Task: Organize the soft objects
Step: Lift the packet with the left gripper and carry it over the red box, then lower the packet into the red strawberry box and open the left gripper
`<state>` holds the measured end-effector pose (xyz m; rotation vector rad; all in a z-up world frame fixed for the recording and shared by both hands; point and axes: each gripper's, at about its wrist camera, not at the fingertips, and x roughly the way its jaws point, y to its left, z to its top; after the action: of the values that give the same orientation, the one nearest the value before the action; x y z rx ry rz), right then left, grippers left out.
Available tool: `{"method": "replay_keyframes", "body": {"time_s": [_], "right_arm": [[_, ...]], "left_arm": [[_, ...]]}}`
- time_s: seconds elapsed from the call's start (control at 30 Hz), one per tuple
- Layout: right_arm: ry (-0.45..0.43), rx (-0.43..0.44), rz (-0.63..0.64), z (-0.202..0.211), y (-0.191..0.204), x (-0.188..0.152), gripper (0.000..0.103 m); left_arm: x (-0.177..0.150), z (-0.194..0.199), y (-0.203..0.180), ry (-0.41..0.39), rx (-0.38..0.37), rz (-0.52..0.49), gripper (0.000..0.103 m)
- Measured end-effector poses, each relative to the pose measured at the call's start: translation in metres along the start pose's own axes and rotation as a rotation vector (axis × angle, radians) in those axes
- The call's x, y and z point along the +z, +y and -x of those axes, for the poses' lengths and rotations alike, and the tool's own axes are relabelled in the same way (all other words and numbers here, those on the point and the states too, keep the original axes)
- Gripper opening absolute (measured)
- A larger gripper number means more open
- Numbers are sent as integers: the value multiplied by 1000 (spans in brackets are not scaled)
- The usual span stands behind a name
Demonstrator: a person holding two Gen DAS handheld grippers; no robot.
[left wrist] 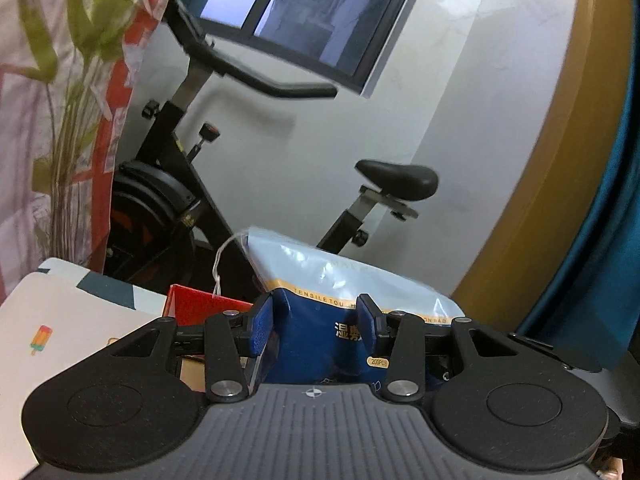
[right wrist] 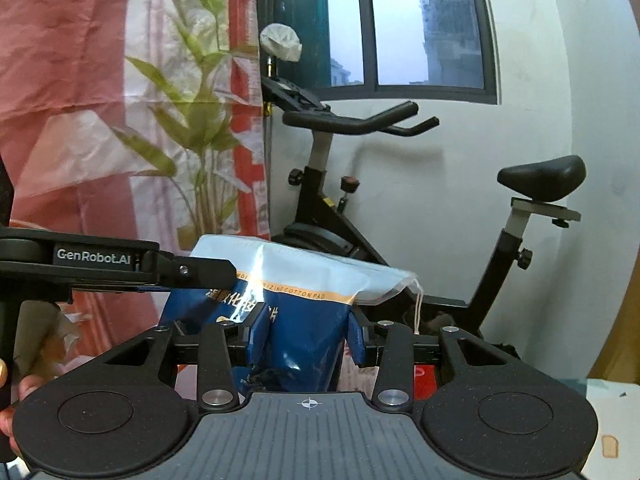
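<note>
While one blue cotton-pad bag (left wrist: 320, 332) hangs in the air before one exercise bike (right wrist: 400, 208), two grippers clamp it: the left gripper (left wrist: 318, 320) pinches one end, the right gripper (right wrist: 308, 334) the other. One red box (left wrist: 200, 306) sits below.

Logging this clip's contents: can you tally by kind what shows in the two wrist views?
Grippers: 2, left gripper and right gripper, both clamped on the pack
Cotton pad pack: 1
Exercise bike: 1
Red box: 1
Window: 1
Total: 6
</note>
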<state>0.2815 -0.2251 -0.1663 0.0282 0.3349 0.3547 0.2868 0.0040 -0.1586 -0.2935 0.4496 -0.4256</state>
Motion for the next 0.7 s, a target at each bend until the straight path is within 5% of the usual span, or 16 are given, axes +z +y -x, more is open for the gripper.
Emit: {"method": "replay_keyframes", "body": {"time_s": [0.27,0.7], "right_arm": [[225,-7,-124,-83,-33,-23,37],[594,-26,-344,-144,-56,-73,37]], "left_arm": [[-11,-78,18,260,67,20,50],[-42,-115,40,520,105,10,50]]}}
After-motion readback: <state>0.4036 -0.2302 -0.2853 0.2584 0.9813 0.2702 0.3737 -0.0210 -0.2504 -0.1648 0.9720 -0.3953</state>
